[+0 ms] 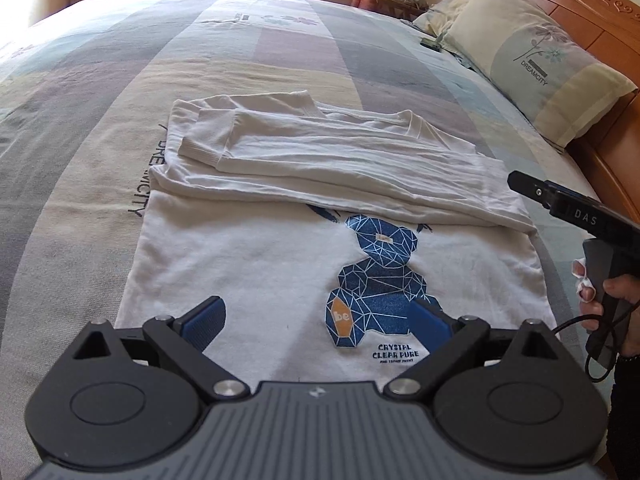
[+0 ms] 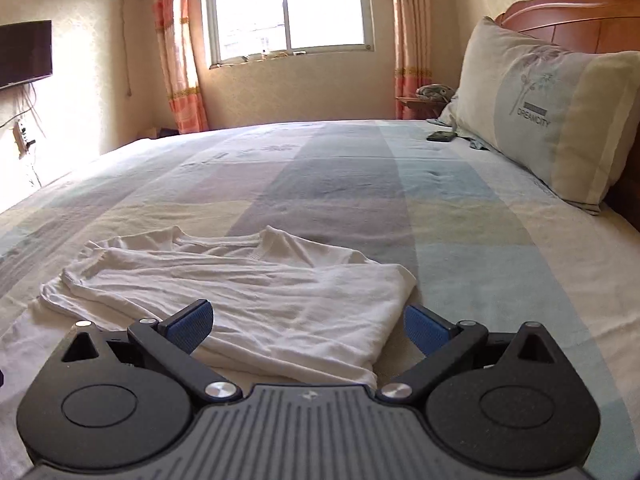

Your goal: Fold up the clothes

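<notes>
A white T-shirt (image 1: 256, 256) with a blue geometric bear print (image 1: 376, 280) lies flat on the bed, its upper part and sleeves folded down over the chest. My left gripper (image 1: 320, 318) hovers open above the shirt's near hem, blue pads spread wide, nothing between them. In the right wrist view the folded part of the shirt (image 2: 256, 300) lies just ahead, and my right gripper (image 2: 310, 322) is open over its right edge, holding nothing. The right tool's black body (image 1: 576, 212) shows at the right of the left wrist view, held by a hand (image 1: 616, 296).
A patchwork bedsheet (image 2: 360, 184) covers the bed. A large pillow (image 2: 552, 120) leans on the wooden headboard (image 2: 580, 20) at right, with a dark phone (image 2: 441, 136) beside it. A window, curtains and a wall-mounted screen (image 2: 24, 52) are beyond the bed.
</notes>
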A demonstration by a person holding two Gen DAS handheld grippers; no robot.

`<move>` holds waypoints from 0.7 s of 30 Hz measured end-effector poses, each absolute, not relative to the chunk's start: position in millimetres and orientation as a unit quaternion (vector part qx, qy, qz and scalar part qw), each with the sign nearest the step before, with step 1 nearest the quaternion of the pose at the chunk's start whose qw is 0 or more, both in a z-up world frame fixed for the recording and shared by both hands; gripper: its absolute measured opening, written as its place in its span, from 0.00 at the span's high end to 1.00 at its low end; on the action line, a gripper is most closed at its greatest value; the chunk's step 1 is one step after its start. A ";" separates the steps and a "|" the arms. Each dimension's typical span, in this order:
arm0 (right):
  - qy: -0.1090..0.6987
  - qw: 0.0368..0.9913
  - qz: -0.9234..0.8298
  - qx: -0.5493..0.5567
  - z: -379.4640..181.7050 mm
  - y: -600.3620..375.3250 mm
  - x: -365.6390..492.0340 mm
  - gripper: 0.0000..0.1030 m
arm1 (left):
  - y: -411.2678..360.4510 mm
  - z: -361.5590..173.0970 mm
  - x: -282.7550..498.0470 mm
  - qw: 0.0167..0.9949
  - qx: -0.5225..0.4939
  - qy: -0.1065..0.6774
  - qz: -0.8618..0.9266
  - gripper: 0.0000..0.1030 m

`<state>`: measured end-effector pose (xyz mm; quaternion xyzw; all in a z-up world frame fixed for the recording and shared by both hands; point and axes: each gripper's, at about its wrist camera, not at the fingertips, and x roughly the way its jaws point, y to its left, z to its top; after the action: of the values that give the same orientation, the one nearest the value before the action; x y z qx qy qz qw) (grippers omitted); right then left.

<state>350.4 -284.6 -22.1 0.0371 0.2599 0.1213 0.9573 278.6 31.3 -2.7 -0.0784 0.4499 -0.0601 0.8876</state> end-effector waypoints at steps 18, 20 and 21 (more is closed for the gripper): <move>0.291 0.923 0.196 0.157 -41.9 -333.8 417.5 0.00 | 10.3 -1.4 247.6 0.884 -0.087 0.458 -0.024 0.05; 0.304 0.914 0.203 0.174 -54.3 -337.4 434.1 0.00 | 7.4 -0.5 244.1 0.884 -0.083 0.460 -0.023 0.05; 0.310 0.914 0.195 0.176 -61.3 -342.0 439.6 0.00 | 6.1 0.0 242.3 0.884 -0.081 0.460 -0.022 0.05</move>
<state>439.6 -342.0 -61.3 0.1761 0.3099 0.1950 0.9137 242.3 6.1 0.0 -0.0809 0.4603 -0.0221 0.8838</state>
